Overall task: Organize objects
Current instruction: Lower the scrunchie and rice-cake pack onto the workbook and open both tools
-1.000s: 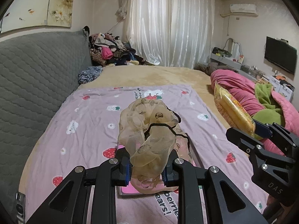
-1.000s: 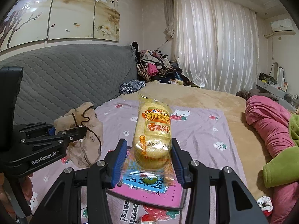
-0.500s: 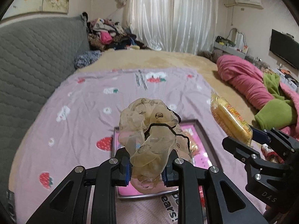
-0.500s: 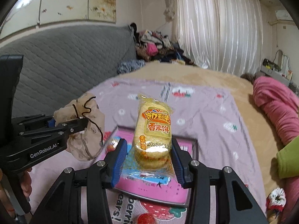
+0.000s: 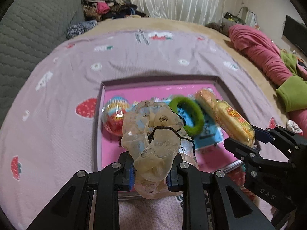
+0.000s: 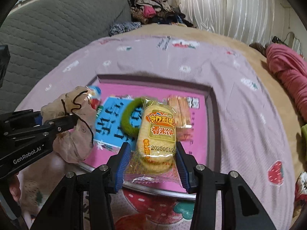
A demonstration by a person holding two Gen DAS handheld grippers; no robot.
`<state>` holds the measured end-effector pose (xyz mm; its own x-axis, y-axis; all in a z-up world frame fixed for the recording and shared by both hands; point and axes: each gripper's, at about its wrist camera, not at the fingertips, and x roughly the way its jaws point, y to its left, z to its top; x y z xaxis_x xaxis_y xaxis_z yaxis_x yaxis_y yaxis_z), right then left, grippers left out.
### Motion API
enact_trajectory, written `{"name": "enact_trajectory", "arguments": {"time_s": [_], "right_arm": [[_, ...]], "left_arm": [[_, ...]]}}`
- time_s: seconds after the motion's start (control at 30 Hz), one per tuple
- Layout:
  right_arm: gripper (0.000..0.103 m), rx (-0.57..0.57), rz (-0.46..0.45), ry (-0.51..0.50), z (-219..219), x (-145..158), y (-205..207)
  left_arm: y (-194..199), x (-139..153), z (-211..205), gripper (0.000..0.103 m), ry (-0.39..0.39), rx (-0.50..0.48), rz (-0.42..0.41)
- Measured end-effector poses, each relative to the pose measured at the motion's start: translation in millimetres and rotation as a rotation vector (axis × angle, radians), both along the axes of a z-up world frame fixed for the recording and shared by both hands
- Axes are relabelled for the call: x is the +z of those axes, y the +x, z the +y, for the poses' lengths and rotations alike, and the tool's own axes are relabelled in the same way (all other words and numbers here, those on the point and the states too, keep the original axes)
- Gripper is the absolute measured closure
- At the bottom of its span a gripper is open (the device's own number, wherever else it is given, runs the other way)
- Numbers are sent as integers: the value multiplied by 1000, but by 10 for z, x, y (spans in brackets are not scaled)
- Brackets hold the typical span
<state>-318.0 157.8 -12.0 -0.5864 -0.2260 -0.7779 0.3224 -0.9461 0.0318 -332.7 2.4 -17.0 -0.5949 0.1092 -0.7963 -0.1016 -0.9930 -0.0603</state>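
Observation:
My left gripper [image 5: 150,174] is shut on a sheer beige scrunchie [image 5: 153,134] with a dark cord, held above the near edge of a pink box lid [image 5: 161,90]. My right gripper [image 6: 152,163] is shut on a yellow rice-cracker packet [image 6: 157,134], also over the lid [image 6: 153,80]. From the left wrist view the packet [image 5: 233,122] and right gripper [image 5: 257,143] show at the right. In the lid lie a green hair ring [image 5: 189,115], a colourful wrapped snack [image 5: 115,113] and an orange-wrapped packet [image 6: 179,107]. The scrunchie [image 6: 71,126] appears at the left of the right wrist view.
The lid lies on a lilac strawberry-print sheet [image 5: 67,95] over a bed. A grey quilted headboard [image 6: 48,28] rises at the left. Piled clothes [image 5: 107,7] sit at the far corner, a pink and green duvet [image 5: 268,61] at the right.
Both grippers have sunk towards the bed and tilted downward, still holding the scrunchie and the packet. The pink lid and its contents have come into full view beneath them.

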Motion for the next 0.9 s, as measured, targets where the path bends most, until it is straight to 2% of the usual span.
{"name": "enact_trajectory", "arguments": {"time_s": [0.33,0.67,0.77,0.83,0.9], "right_arm": [[56,-3,-16,23,-27,-176,-83],[55,-10,-21,22,-17,-193,-123],[55,-13,-19,23,-26,-187,-126],[55,-17,-18,21,-30,-183,-123],[53,-18,-14,27,-36,-175,-117]], "left_arm": [[-76,-233,17,78,-5,1,-34],[-106,-338,4,73,-23,5,-53],[-122,-352,-5,65,-29,12,-60],[-131,-358,-13,54,-33,15,-66],[-134,-355,-22,48,-38,18,-69]]}}
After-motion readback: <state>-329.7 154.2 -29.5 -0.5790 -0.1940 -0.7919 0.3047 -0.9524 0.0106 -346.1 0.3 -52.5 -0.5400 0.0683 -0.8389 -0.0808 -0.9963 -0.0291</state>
